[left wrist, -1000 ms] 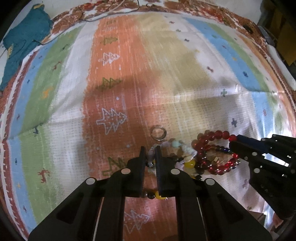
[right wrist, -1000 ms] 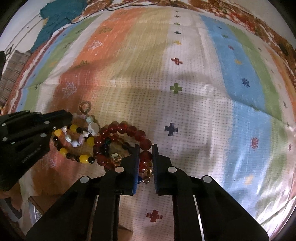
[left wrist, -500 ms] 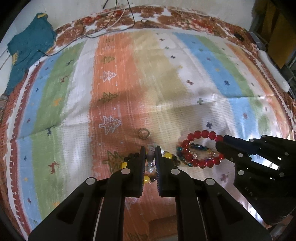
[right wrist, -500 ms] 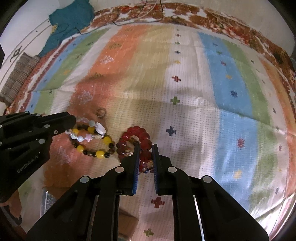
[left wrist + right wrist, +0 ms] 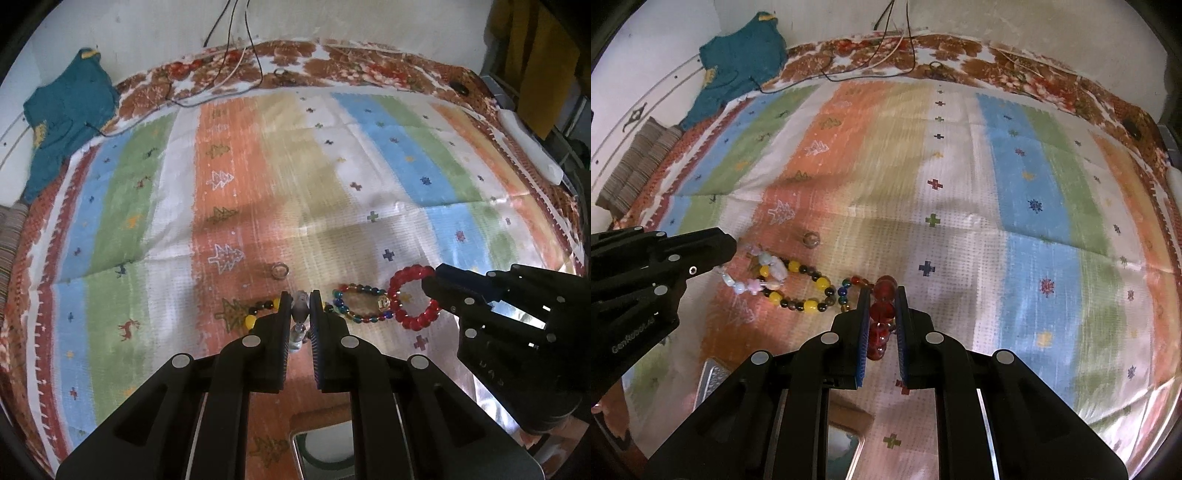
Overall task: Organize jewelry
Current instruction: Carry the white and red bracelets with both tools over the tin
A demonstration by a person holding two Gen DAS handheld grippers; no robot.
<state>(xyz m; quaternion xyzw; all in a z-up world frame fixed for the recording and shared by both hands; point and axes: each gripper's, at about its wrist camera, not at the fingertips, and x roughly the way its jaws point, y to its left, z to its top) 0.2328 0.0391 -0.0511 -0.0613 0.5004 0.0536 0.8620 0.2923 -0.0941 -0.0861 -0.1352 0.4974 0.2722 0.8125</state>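
Striped cloth (image 5: 258, 177) spread flat; left gripper (image 5: 300, 310) clamped on pale bead bracelet (image 5: 764, 275), lifted off cloth; right gripper (image 5: 882, 306) clamped on red bead bracelet (image 5: 413, 297), loop hanging free; multicolour bracelet (image 5: 360, 304) between them; small ring (image 5: 279, 270) just beyond left tips.

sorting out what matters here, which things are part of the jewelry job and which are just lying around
Job: red bead bracelet in right gripper; pale bead bracelet in left gripper; yellow-and-black bracelet; multicolour bracelet; ring.

Lying about: teal garment; cables.
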